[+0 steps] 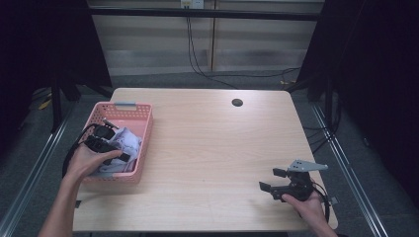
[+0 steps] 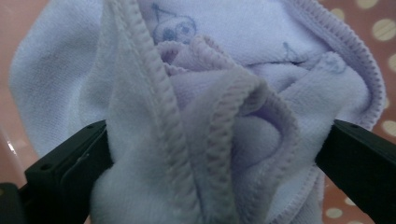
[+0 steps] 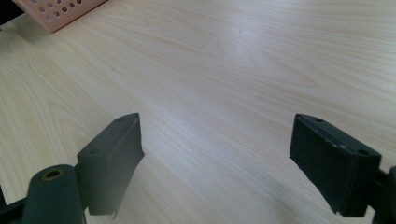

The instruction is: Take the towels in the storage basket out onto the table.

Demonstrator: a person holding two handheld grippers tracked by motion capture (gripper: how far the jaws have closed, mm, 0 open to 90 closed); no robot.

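A pale lilac cloth (image 1: 129,139) with faint printed figures lies crumpled in a pink perforated basket (image 1: 148,133) at the table's left. My left gripper (image 1: 109,143) reaches down into the basket. In the left gripper view the bunched cloth (image 2: 243,42) sits between the two black jaws, which stand wide apart on either side of its folds; the left gripper (image 2: 217,140) is open. My right gripper (image 1: 272,179) hovers low over the bare table near the front right, open, with nothing between its jaws (image 3: 217,154).
The light wooden table (image 1: 207,143) has a round cable hole (image 1: 237,102) at the back. A corner of the pink basket (image 3: 56,9) shows far off in the right gripper view. Dark curtains and metal rails flank the table.
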